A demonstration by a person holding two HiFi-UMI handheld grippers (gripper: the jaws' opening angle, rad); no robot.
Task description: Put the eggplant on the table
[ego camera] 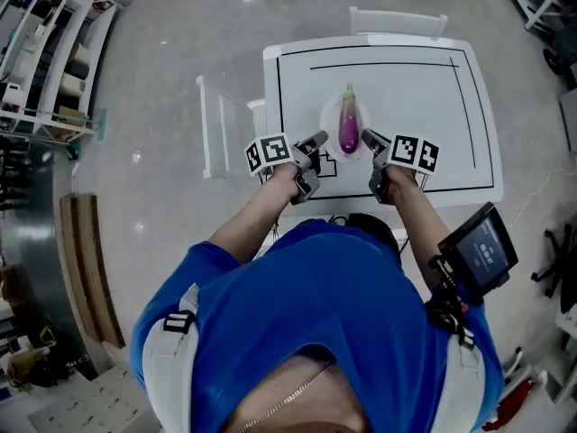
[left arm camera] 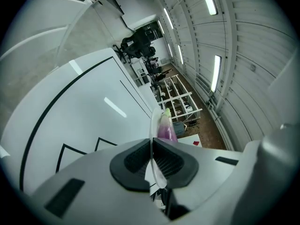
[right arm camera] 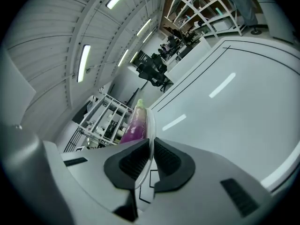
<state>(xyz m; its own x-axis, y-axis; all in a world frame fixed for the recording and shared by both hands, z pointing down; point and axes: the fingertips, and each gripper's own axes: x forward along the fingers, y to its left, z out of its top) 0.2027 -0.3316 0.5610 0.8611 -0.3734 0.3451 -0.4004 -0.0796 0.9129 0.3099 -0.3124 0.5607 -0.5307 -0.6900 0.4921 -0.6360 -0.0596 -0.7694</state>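
Nearest is the person's blue shirt (ego camera: pixel 343 287), w/ both forearms reaching fwd over the table's near edge. The L gripper (ego camera: pixel 317 142) is closed tight on the rim of a white plate (ego camera: pixel 330 115), on the side toward the table's left edge. The left gripper view shows the thin rim edge-on, pinched btwn the black pads. The R gripper (ego camera: pixel 368 139) is clamped the same way on the opposite rim. So both hold the plate, not the veg.

The eggplant (ego camera: pixel 348 126) lies lengthwise on the plate btwn the two grippers, green stem end toward the far edge. The plate is over the white table (ego camera: pixel 424 88), near the middle of its near edge. Can't tell if it's resting or lifted. Past the far edge stands a white chair (ego camera: pixel 397 21).

Risks, as I judge them:
- The eggplant is round & loose on a shallow plate, so a steep tilt could roll it off the near edge.
- Both grips are on thin rim only, so the plate may pivot or slip if one gripper moves w/o the other.
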